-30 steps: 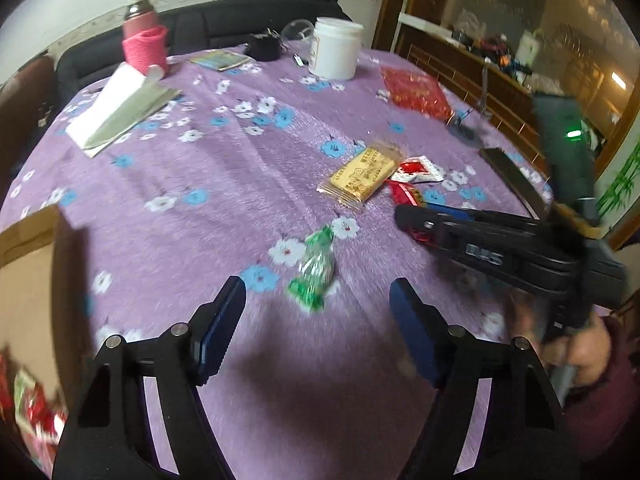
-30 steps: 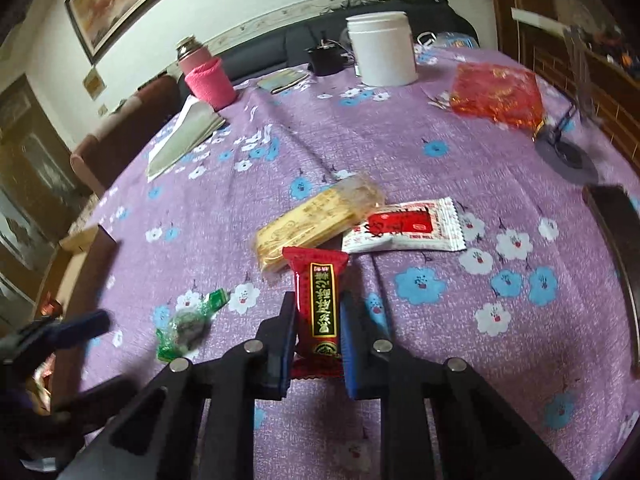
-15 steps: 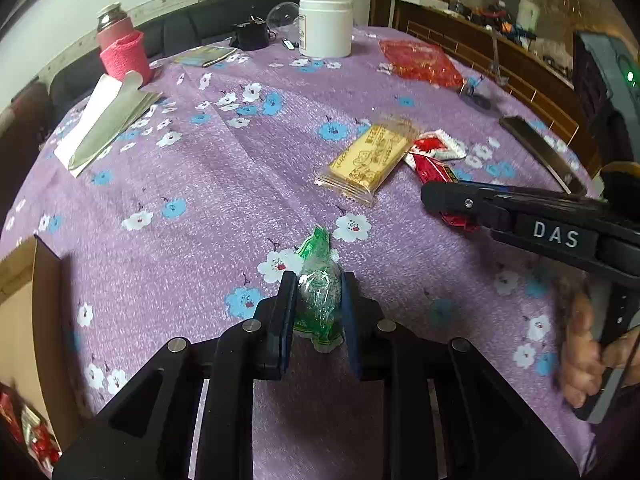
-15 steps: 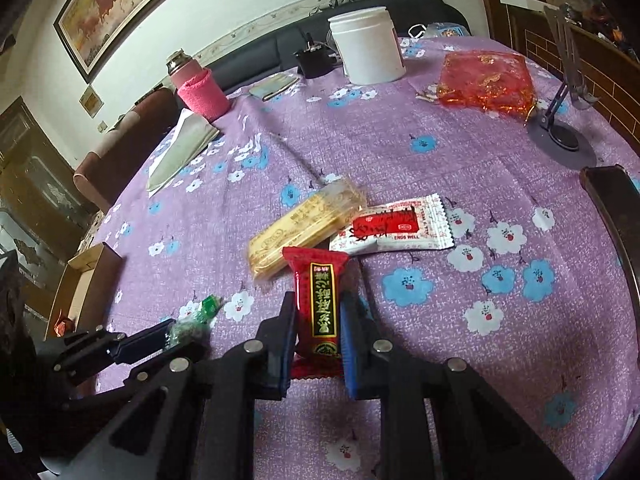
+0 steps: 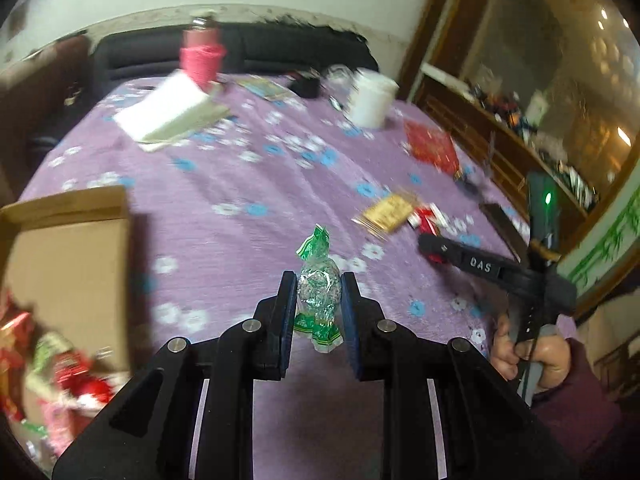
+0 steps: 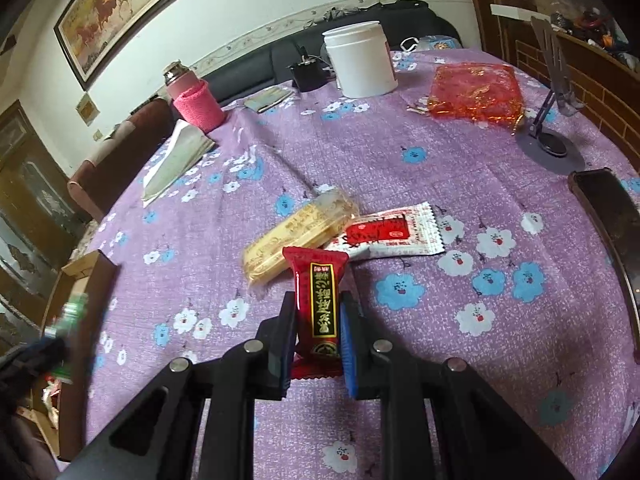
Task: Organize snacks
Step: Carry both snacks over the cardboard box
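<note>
My left gripper is shut on a green-and-clear wrapped candy, held above the purple tablecloth beside the open cardboard box, which holds several wrapped snacks. My right gripper is shut on a red snack packet with a black-and-gold label. A yellow biscuit pack and a white-and-red sachet lie on the cloth just beyond it. The right gripper also shows in the left wrist view, and the left gripper with its candy at the left edge of the right wrist view.
A white tub, a pink-sleeved flask, folded papers, a red foil bag, a phone stand and a dark phone stand on the table. A dark sofa runs behind it.
My left gripper closed on the green candy, lifted it and swung left toward the cardboard box. My right gripper stays shut on the red packet, almost unmoved.
</note>
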Demonstrator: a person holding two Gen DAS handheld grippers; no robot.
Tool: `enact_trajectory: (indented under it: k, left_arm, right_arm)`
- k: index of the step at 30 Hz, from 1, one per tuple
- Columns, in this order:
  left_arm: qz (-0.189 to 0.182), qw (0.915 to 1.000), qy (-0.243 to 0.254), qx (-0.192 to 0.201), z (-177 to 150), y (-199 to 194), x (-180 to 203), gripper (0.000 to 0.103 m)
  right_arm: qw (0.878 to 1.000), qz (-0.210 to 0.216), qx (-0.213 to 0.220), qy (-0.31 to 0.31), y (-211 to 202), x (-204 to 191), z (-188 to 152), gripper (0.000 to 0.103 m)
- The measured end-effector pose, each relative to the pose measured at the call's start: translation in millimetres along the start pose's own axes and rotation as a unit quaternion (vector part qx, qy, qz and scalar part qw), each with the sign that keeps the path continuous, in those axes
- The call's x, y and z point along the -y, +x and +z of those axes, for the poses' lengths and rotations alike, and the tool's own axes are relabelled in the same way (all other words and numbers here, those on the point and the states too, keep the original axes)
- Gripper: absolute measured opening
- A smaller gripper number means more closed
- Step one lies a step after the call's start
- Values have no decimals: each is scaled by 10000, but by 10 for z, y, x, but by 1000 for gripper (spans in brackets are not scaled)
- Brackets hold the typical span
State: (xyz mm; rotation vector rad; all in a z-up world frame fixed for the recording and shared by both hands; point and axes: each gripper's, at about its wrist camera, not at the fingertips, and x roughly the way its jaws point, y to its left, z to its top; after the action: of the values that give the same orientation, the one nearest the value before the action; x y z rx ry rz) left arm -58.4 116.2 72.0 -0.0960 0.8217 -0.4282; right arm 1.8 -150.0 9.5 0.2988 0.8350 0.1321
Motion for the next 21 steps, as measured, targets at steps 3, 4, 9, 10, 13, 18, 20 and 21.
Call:
enact_trajectory:
  k: [3,4,9,10,13,18,20,21]
  left_arm:
    - [179,9995,-216,151,10,-259,-300,21]
    - [293,9989,-306,208,7,-351,-445,21]
    - [519,9948,-841,256,13,-543,-1038,21]
    - [562,9936,-945,260,7,-564,-1147,21]
    - [629,9902,-1227,234,-11,-578,-1431,21]
    - [606,9836,-1694,123,-77,-540,-1796,21]
    - [582,9818,-1807,100,-105,-508,-1893,21]
    - [578,9812,-1837,94,-118,-504,-1925,21]
  right_arm:
    - [9999,-68,52,-77,-96,-103,-3,22]
    - [9999,-13,45,-109,-136,-165,-12,22]
    - [9974,376,-34,-614,-281,-767,-51,22]
    - [9961,491,-72,-736,-289,-930,-50,22]
    - [9918,786,-240,-979,-248,-1351,-69,22]
    - [9819,1206,-607,-1329,-76,-2036,-170,22]
    - [9781,1274,-698,-1494,-4,-2284,-235,22]
    - [9763,1288,-734,-1574,35,-2392,-267,22]
